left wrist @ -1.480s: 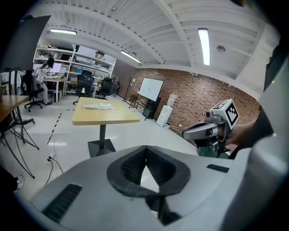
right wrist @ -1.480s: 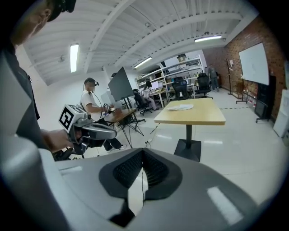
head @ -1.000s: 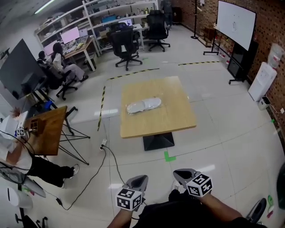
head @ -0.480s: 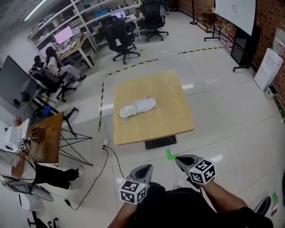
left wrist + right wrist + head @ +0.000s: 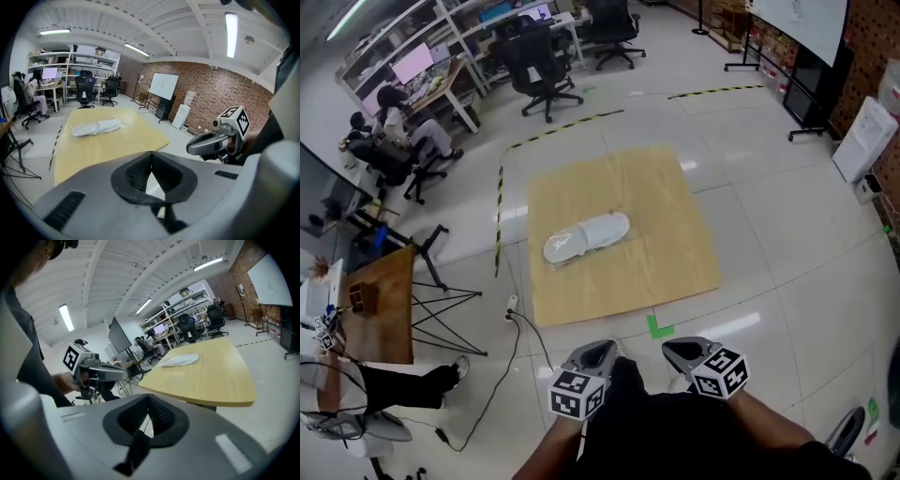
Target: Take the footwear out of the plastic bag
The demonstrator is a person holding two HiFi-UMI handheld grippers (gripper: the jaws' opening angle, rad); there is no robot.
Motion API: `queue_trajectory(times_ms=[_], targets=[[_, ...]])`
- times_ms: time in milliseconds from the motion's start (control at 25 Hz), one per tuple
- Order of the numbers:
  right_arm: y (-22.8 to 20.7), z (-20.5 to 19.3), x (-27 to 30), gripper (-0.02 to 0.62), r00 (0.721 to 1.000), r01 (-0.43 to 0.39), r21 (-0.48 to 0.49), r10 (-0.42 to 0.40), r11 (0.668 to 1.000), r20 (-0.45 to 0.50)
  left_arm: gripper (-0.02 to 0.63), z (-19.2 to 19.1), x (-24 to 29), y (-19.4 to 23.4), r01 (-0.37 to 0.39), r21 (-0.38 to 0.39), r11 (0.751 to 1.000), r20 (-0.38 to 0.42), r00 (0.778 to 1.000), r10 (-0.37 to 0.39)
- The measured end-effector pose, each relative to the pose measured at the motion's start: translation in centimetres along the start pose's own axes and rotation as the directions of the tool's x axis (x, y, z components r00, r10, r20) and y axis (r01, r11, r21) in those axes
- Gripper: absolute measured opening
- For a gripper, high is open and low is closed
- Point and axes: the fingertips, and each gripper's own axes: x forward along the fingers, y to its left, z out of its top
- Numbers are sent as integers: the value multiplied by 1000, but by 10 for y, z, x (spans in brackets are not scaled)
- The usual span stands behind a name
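Observation:
A white shoe in a clear plastic bag [image 5: 586,237] lies near the middle of a square wooden table [image 5: 675,253]; the bag [image 5: 96,127] shows in the left gripper view and the bag [image 5: 179,360] in the right gripper view, far ahead of both. My left gripper [image 5: 594,356] and right gripper [image 5: 684,352] hang close to my body, short of the table's near edge. Each has its jaws shut with nothing between them. The left gripper [image 5: 150,165] sees the right one [image 5: 213,142] beside it; the right gripper [image 5: 148,407] sees the left one [image 5: 101,372].
A green tape mark [image 5: 659,327] is on the tiled floor at the table's near edge. A cable and power strip [image 5: 512,307] lie to the left. A smaller wooden table [image 5: 380,305] on black legs stands left. Office chairs [image 5: 532,66], desks and seated people [image 5: 389,122] are far back.
The head view has come closer to the table and tilted down; the bagged shoe now sits lower in the frame. Both grippers stay shut near my body.

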Motion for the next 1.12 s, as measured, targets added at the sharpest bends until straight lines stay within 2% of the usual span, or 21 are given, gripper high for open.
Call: queue_trajectory(times_ms=[320,480,560,800,920,1120], targets=[[-50,87,57,3,985,169,-13,-168,986,30,8,79,50,84,119,124,985,13,992,-122],[-59,109,83,3,977,211,-24,-211,977,17,8,84,60,116,182,161,970,-8,983,-183],[-62,114,96,3,976,220,-30,-220,975,0,8,78,67,134,183,172,968,-35,983,-180],[-69,113,114,3,974,218,-32,-220,975,-59,8,71,81,163,158,129,979,-62,987,-151],[-80,119,120,3,974,217,-14,-218,976,-60,9,76,93,174,136,167,976,-76,989,-125],[-98,132,114,3,980,189,-42,-191,981,-52,29,97,119,183,87,228,970,-71,995,-72]])
